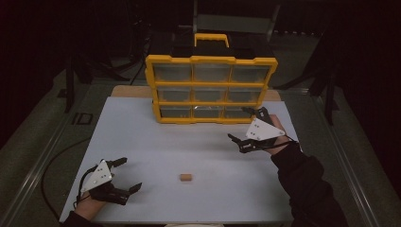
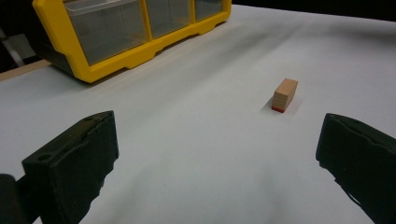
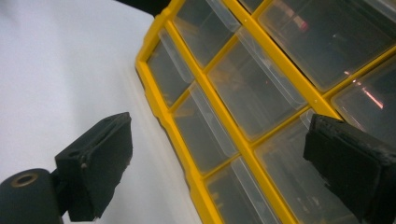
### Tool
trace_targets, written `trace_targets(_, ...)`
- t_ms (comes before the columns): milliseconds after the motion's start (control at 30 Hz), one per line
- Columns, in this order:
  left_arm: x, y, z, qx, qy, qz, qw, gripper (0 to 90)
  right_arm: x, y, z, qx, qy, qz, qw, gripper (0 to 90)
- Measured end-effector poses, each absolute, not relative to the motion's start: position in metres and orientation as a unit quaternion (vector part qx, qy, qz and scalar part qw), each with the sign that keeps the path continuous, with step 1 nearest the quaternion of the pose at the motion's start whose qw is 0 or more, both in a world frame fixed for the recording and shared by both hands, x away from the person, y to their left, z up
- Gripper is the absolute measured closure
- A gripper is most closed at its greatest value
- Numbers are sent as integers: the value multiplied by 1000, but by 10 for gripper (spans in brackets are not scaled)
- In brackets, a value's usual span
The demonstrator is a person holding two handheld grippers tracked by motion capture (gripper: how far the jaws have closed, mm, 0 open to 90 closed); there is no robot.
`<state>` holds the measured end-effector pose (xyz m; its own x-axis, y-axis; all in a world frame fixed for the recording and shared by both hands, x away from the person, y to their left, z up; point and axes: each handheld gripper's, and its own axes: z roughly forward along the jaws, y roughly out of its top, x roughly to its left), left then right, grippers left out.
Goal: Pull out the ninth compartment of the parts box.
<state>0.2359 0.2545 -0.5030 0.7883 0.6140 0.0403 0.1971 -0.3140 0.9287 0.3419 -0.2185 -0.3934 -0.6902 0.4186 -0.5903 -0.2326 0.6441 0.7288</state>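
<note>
Your right gripper (image 1: 245,128) hangs wide open by the bottom right drawer (image 1: 239,112) of the yellow drawer box (image 1: 210,60), nothing held. Looks like the drawer-opening step. Your left gripper (image 1: 126,173) sits open too, low on the white table (image 1: 142,137), facing the small wooden block (image 1: 185,177), which lies apart from both. Next, I'd guess: close in on the drawer lip squarely, then pull straight.

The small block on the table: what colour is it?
Light tan wood with a thin red bottom edge; the block shows best in the left gripper view.
</note>
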Motion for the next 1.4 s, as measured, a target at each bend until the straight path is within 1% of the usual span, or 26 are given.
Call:
trace_targets(233, 236, 255, -503, 786, 257, 197, 526, 0, 355, -214, -396, 53, 821, 405, 400, 79)
trace_targets(367, 236, 254, -503, 786, 257, 196, 527, 0, 363, -212, -399, 57, 828, 395, 394, 80)
trace_targets(1067, 236, 255, -503, 785, 255, 193, 531, 0, 390, -204, -419, 42, 840, 357, 406, 80)
trace_targets(1233, 236, 255, -503, 785, 254, 193, 530, 0, 396, -200, -427, 27, 851, 324, 414, 80)
trace_targets(1400, 236, 255, -503, 786, 253, 193, 531, 0, 401, -194, -436, 12, 863, 292, 412, 80)
